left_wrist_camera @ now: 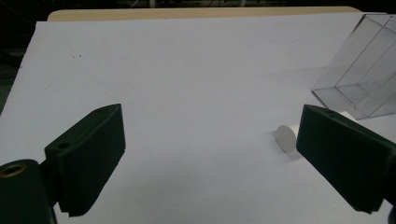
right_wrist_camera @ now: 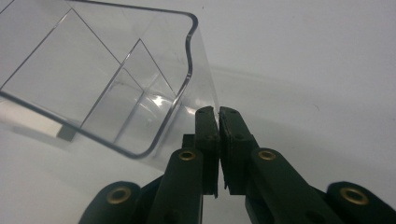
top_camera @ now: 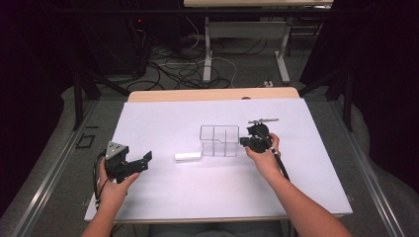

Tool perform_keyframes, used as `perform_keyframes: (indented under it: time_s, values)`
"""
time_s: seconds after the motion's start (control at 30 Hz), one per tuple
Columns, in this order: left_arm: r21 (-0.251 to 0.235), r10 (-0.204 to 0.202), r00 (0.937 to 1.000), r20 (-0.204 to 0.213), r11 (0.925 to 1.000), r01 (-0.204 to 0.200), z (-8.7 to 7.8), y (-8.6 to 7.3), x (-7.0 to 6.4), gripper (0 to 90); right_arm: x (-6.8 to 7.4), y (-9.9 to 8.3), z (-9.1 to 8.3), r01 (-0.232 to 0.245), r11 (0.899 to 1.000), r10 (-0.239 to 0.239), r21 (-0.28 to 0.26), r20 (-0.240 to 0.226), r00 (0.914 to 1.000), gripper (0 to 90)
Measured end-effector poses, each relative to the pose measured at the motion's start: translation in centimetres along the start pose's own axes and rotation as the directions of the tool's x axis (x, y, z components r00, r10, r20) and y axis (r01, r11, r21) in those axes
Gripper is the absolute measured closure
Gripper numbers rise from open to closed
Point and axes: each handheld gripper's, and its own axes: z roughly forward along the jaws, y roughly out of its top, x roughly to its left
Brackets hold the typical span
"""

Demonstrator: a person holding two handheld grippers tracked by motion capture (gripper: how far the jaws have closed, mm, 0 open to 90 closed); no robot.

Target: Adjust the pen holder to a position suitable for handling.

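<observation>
A clear plastic box (top_camera: 219,140) with inner dividers stands mid-table on the white sheet. Just left of it lies a white cylinder (top_camera: 188,156) on its side. My right gripper (top_camera: 243,141) is at the box's right side. In the right gripper view, my right gripper (right_wrist_camera: 218,112) has its jaws pressed together on the box's (right_wrist_camera: 93,84) thin wall. My left gripper (top_camera: 142,162) hovers at the left, open and holding nothing. In the left gripper view my left gripper (left_wrist_camera: 210,158) points at the cylinder's round end (left_wrist_camera: 286,138), with the box (left_wrist_camera: 364,79) beyond it.
The white sheet (top_camera: 163,123) covers most of the table, and a wooden strip (top_camera: 212,94) shows at its far edge. Beyond the table, cables (top_camera: 183,71) lie on the floor around another table's legs (top_camera: 207,49). Metal rails run along both sides.
</observation>
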Motion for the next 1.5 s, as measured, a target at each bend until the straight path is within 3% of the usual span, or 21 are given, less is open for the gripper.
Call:
perform_keyframes:
  time_s: [0.4, 0.6, 0.83, 1.03, 1.5]
  values:
    - [0.001, 0.003, 1.0000, 0.000, 1.0000, -0.003, 0.1, 0.1, -0.2, 8.4, 0.7, -2.0, -1.7, 0.047, 0.998, -0.045, 0.039, -0.064, 0.9970, 90.0]
    - [0.004, 0.005, 1.0000, 0.003, 1.0000, -0.005, 0.1, 0.1, -0.2, 8.4, 0.9, -2.4, -0.8, 0.061, 0.996, -0.057, 0.060, -0.078, 0.9953, 89.4]
    - [0.002, 0.000, 1.0000, -0.004, 1.0000, 0.000, 0.1, 0.0, 0.0, 8.5, 1.3, -2.9, 0.3, 0.126, 0.987, -0.122, 0.099, -0.051, 0.9912, 82.6]
    - [0.005, -0.004, 1.0000, -0.008, 1.0000, 0.004, 0.2, -0.1, -0.1, 8.6, 1.4, -3.0, 1.1, 0.130, 0.985, -0.127, 0.116, -0.036, 0.9913, 82.8]
    - [0.014, 0.014, 0.9999, 0.001, 0.9998, -0.015, 0.5, -0.1, -1.1, 9.3, 0.9, -2.7, 1.4, 0.100, 0.989, -0.094, 0.107, -0.062, 0.9936, 82.5]
